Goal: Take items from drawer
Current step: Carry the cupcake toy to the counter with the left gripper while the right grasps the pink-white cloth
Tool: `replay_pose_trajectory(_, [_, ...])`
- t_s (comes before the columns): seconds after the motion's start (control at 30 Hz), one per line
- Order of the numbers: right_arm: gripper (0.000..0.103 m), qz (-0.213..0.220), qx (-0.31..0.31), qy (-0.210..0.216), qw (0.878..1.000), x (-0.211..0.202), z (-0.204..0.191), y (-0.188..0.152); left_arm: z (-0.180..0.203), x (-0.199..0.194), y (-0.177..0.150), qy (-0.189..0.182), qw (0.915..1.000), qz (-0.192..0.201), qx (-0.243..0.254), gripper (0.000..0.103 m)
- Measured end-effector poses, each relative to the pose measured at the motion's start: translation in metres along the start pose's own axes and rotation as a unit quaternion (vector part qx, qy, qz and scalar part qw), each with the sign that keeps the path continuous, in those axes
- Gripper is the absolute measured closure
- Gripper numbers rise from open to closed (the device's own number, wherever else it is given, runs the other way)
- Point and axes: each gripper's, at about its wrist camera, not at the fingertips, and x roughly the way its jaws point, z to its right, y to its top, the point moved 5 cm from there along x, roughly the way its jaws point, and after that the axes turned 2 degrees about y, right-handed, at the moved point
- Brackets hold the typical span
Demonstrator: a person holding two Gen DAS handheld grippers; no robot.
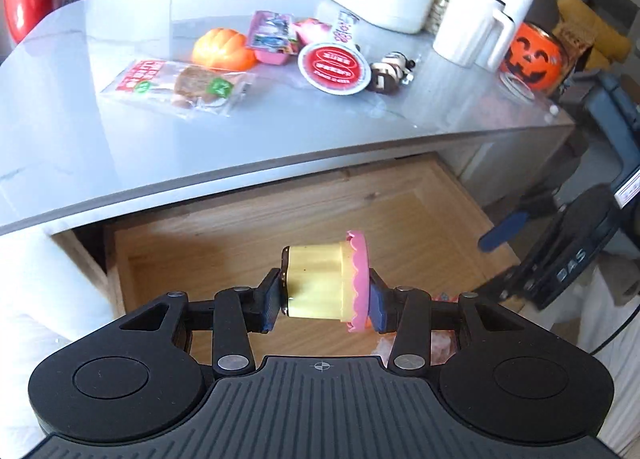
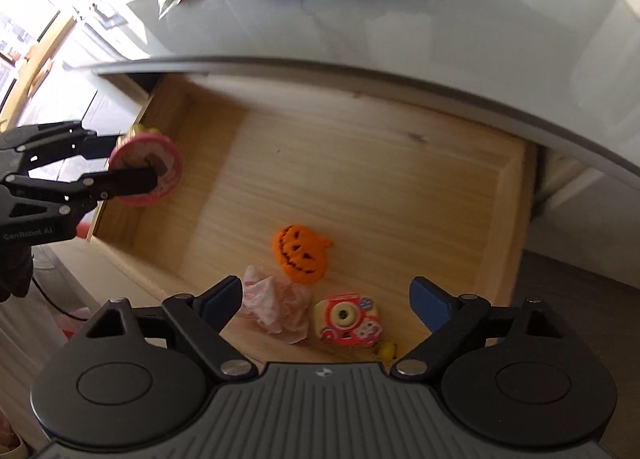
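My left gripper (image 1: 324,301) is shut on a yellow cup with a scalloped pink lid (image 1: 320,285), lying sideways between the pads above the open wooden drawer (image 1: 224,243). The right wrist view shows that same cup (image 2: 146,167) at the drawer's left side, held by the left gripper (image 2: 136,163). My right gripper (image 2: 326,305) stands open above the drawer's near end. Under it lie an orange pumpkin-face toy (image 2: 300,253), a crumpled pink wrapper (image 2: 278,305), a small toy camera (image 2: 346,319) and a small yellow piece (image 2: 387,350). Nothing is between the right fingers.
The grey countertop (image 1: 300,131) above the drawer carries a snack packet (image 1: 180,85), an orange pumpkin (image 1: 222,49), a pink packet (image 1: 272,37), a red-lidded tub (image 1: 334,67), a figurine (image 1: 392,73), white jugs (image 1: 472,29) and a jack-o'-lantern bucket (image 1: 534,57).
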Motion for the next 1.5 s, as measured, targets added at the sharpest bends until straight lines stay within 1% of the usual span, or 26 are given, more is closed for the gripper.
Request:
replay_pose_trajectory(0.1, [0.018, -0.072, -0.014, 0.014, 0.997, 0.038, -0.028, 0.01, -0.016, -0.014, -0.006, 0.014, 0.9997, 0.002, -0.018, 0.056])
replay_pose_trajectory(0.17, [0.023, -0.121, 0.009, 0.018, 0.992, 0.062, -0.038, 0.014, -0.018, -0.013, -0.007, 0.014, 0.9996, 0.006, -0.025, 0.056])
replay_pose_trajectory(0.2, [0.026, -0.144, 0.02, 0.019, 0.989, 0.074, -0.042, 0.016, -0.022, -0.019, -0.012, 0.012, 0.9995, 0.009, -0.027, 0.056])
replay_pose_trajectory(0.3, [0.032, -0.185, 0.022, -0.005, 0.983, 0.101, -0.049, 0.019, -0.03, -0.033, -0.022, 0.011, 0.9994, 0.013, -0.031, 0.056])
replay_pose_trajectory(0.37, [0.043, -0.206, 0.023, -0.025, 0.978, 0.114, -0.047, 0.017, -0.033, -0.035, -0.026, 0.005, 0.9994, 0.01, -0.032, 0.056])
replay_pose_trajectory(0.43, [0.069, -0.231, 0.034, -0.025, 0.972, 0.121, -0.046, 0.011, -0.033, -0.036, -0.028, 0.003, 0.9995, 0.005, -0.031, 0.056])
replay_pose_trajectory(0.47, [0.073, -0.232, 0.035, -0.026, 0.972, 0.12, -0.046, 0.008, -0.032, -0.036, -0.027, 0.002, 0.9996, 0.005, -0.029, 0.056])
replay_pose_trajectory(0.57, [0.086, -0.196, 0.004, -0.031, 0.98, 0.094, -0.052, 0.001, -0.027, -0.039, -0.022, -0.004, 0.9997, 0.016, -0.018, 0.056])
replay_pose_trajectory(0.63, [0.089, -0.158, -0.006, -0.027, 0.987, 0.067, -0.055, -0.002, -0.023, -0.043, -0.017, -0.013, 0.9993, 0.033, -0.011, 0.056])
replay_pose_trajectory(0.7, [0.09, -0.107, -0.018, -0.024, 0.994, 0.036, -0.058, -0.005, -0.019, -0.051, -0.009, -0.02, 0.9978, 0.063, -0.002, 0.056])
replay_pose_trajectory(0.77, [0.09, -0.04, -0.031, -0.018, 0.999, -0.002, -0.064, -0.006, -0.02, -0.064, 0.002, -0.024, 0.9946, 0.101, -0.007, 0.056])
replay_pose_trajectory(0.8, [0.09, -0.006, -0.034, -0.014, 0.999, -0.021, -0.065, -0.007, -0.022, -0.07, 0.009, -0.02, 0.9922, 0.122, -0.013, 0.056])
replay_pose_trajectory(0.87, [0.09, 0.055, -0.029, -0.009, 0.998, -0.053, -0.065, -0.011, -0.028, -0.087, 0.025, 0.008, 0.9859, 0.166, -0.017, 0.056])
replay_pose_trajectory(0.9, [0.09, 0.092, -0.024, -0.005, 0.995, -0.072, -0.064, -0.014, -0.029, -0.092, 0.034, 0.02, 0.9825, 0.184, -0.021, 0.056])
replay_pose_trajectory(0.93, [0.09, 0.119, -0.018, 0.001, 0.993, -0.086, -0.064, -0.013, -0.034, -0.098, 0.046, 0.034, 0.9782, 0.202, -0.033, 0.056])
replay_pose_trajectory(1.0, [0.09, 0.167, -0.008, 0.013, 0.986, -0.109, -0.062, -0.009, -0.04, -0.094, 0.069, 0.052, 0.9752, 0.208, -0.056, 0.056])
replay_pose_trajectory(1.07, [0.09, 0.213, 0.001, 0.019, 0.977, -0.134, -0.056, -0.008, -0.043, -0.079, 0.092, 0.064, 0.9731, 0.21, -0.069, 0.056])
replay_pose_trajectory(1.13, [0.09, 0.24, 0.009, 0.014, 0.971, -0.153, -0.049, -0.004, -0.045, -0.059, 0.112, 0.061, 0.9715, 0.218, -0.071, 0.056])
replay_pose_trajectory(1.17, [0.09, 0.249, 0.011, 0.007, 0.968, -0.158, -0.047, -0.004, -0.046, -0.049, 0.117, 0.052, 0.9714, 0.219, -0.076, 0.056])
replay_pose_trajectory(1.23, [0.09, 0.263, 0.005, -0.015, 0.965, -0.161, -0.045, -0.002, -0.052, -0.027, 0.122, 0.03, 0.9726, 0.211, -0.094, 0.056])
replay_pose_trajectory(1.27, [0.09, 0.267, 0.001, -0.024, 0.963, -0.165, -0.046, -0.002, -0.055, -0.016, 0.122, 0.029, 0.9734, 0.201, -0.106, 0.056])
replay_pose_trajectory(1.3, [0.09, 0.268, -0.002, -0.032, 0.963, -0.163, -0.045, -0.001, -0.057, -0.003, 0.121, 0.04, 0.975, 0.188, -0.112, 0.056])
replay_pose_trajectory(1.33, [0.09, 0.268, -0.004, -0.037, 0.963, -0.162, -0.045, -0.001, -0.057, 0.007, 0.121, 0.06, 0.9767, 0.175, -0.109, 0.056])
replay_pose_trajectory(1.4, [0.09, 0.263, -0.004, -0.043, 0.964, -0.155, -0.045, 0.002, -0.056, 0.02, 0.121, 0.096, 0.9796, 0.16, -0.075, 0.055])
replay_pose_trajectory(1.43, [0.09, 0.26, -0.003, -0.043, 0.965, -0.147, -0.045, 0.003, -0.053, 0.025, 0.119, 0.119, 0.9797, 0.153, -0.05, 0.054])
replay_pose_trajectory(1.5, [0.09, 0.253, -0.001, -0.039, 0.967, -0.134, -0.047, 0.008, -0.05, 0.024, 0.117, 0.136, 0.9776, 0.158, -0.028, 0.054])
